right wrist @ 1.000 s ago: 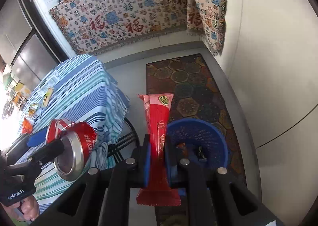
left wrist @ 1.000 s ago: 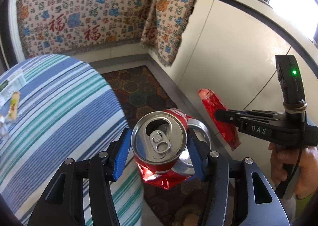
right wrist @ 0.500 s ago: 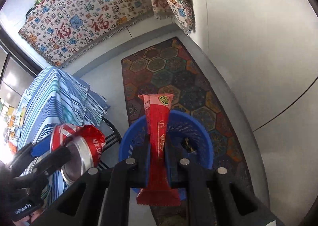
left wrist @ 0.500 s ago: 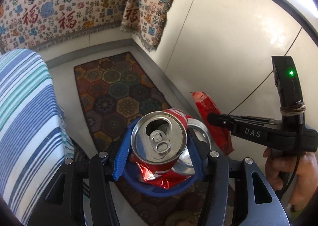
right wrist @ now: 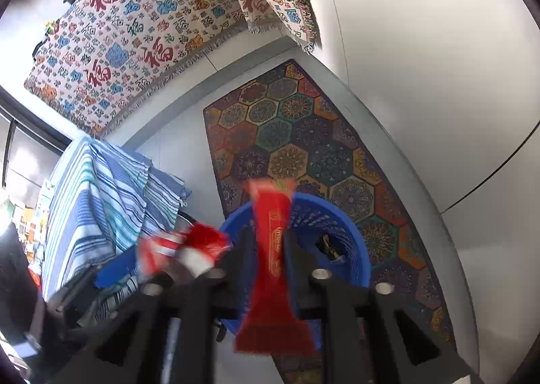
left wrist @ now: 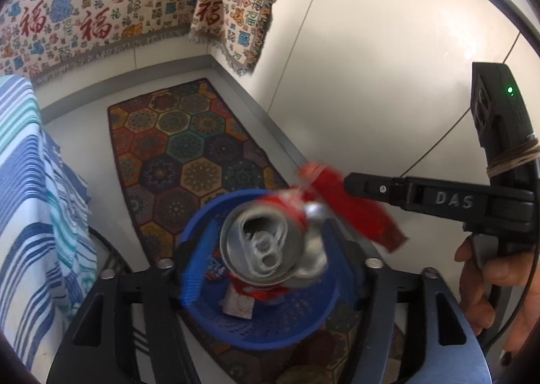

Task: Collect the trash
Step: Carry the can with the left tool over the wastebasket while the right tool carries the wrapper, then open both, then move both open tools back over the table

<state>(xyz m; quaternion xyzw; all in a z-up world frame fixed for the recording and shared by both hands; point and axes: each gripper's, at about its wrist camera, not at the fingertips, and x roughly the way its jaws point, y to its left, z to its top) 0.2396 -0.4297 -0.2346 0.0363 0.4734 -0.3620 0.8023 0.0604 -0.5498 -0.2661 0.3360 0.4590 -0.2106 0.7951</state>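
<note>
A crushed red soda can (left wrist: pixel 266 245), blurred by motion, sits between the widened fingers of my left gripper (left wrist: pixel 270 249), above a blue plastic basket (left wrist: pixel 270 326) on the floor. The left blue pad (left wrist: pixel 197 265) stands clear of the can. My right gripper (right wrist: pixel 270 249) has spread fingers around a red snack wrapper (right wrist: pixel 273 262), which looks blurred and loose over the same basket (right wrist: pixel 351 238). The can also shows in the right wrist view (right wrist: pixel 182 249). The wrapper also shows in the left wrist view (left wrist: pixel 354 211). Some trash lies in the basket.
A patterned hexagon rug (left wrist: pixel 189 154) lies under the basket. A table with a striped blue cloth (left wrist: pixel 30 201) stands at the left. A white cabinet wall (left wrist: pixel 388 63) runs along the right. A patterned cloth (right wrist: pixel 141 32) hangs at the back.
Both grippers moved over the blue basket and tilted down. Both jaws widened; the can and the wrapper now look blurred and loose between the fingers.
</note>
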